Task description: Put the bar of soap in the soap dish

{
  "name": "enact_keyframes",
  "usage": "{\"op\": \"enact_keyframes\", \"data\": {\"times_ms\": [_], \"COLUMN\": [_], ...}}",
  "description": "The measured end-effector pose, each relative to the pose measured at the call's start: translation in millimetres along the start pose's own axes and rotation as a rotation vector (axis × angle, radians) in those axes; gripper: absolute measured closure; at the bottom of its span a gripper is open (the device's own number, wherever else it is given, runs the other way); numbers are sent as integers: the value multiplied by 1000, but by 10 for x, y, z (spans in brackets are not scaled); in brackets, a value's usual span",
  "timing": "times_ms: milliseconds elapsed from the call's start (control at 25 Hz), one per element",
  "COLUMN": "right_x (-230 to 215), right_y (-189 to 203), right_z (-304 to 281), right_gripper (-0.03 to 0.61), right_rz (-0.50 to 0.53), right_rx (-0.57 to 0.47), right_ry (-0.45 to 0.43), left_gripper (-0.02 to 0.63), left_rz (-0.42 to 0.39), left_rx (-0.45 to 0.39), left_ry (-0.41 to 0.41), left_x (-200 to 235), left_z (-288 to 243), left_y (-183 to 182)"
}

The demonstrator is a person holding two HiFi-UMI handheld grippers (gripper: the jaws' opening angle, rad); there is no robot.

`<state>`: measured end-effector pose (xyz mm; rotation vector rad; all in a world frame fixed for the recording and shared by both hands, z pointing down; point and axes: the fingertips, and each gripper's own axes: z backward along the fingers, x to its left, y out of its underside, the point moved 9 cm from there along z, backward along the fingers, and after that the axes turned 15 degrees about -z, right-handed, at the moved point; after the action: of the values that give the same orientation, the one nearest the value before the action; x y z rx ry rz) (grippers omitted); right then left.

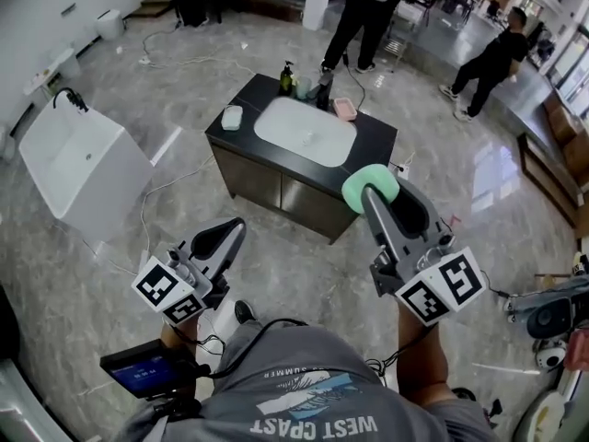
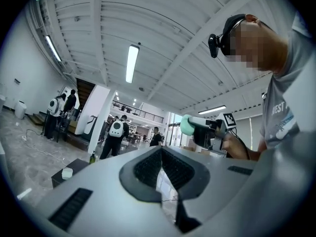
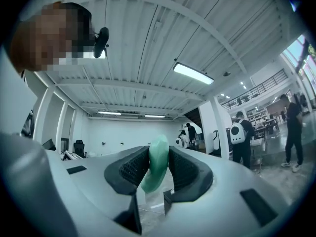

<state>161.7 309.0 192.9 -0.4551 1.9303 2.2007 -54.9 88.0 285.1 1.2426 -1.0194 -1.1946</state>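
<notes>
The green bar of soap was pinched between the jaws of the right hand-held gripper, held in the air well apart from the dark desk with its white basin. The left hand-held gripper hung lower, jaws clenched together and empty.

- Left gripper: grey body filled the lower frame; dark ribbed jaws pressed together, nothing between them.
- Right gripper: raised at mid-right, a marker cube at its rear, held by a hand.
- Bar of soap: pale green, at the tip of the right gripper.
- Person: grey printed shirt, at the right edge.
- Cabinet: dark, low, at lower left; a green bottle stood on it.
- Ceiling light: long strip, lit.
- Bystanders: several, in the background, some with white backpacks.
</notes>
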Motion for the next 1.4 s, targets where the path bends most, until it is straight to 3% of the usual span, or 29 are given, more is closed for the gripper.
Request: {"op": "enact_keyframes", "data": {"times_ms": [240, 480, 680, 920, 1040, 1400], "right_x": [101, 386, 553, 675, 611, -79], "right_y": [-74, 134, 174, 218, 249, 232], "right_z": [-43, -640, -867, -1179, -1267, -1350], "right_gripper": [454, 454, 454, 454, 454, 454], "right_rz": [16, 4, 19, 19, 15, -82], "right_rx": [-51, -35, -45, 2, 19, 58], "right_ry": [30, 54, 59, 27, -9, -112], "left_gripper": [606, 606, 606, 606, 606, 606], "left_rz": [-34, 7, 2, 64, 51, 43], "left_rx": [-39, -20, -39, -54, -44, 20], "left_ry": [84, 118, 174, 181, 207, 168], "left_x": [107, 711, 892, 1053, 1042, 871], "left_z": [-122, 137, 160, 82, -38, -552], "left_y": [-127, -75, -94, -67, -31, 68]}}
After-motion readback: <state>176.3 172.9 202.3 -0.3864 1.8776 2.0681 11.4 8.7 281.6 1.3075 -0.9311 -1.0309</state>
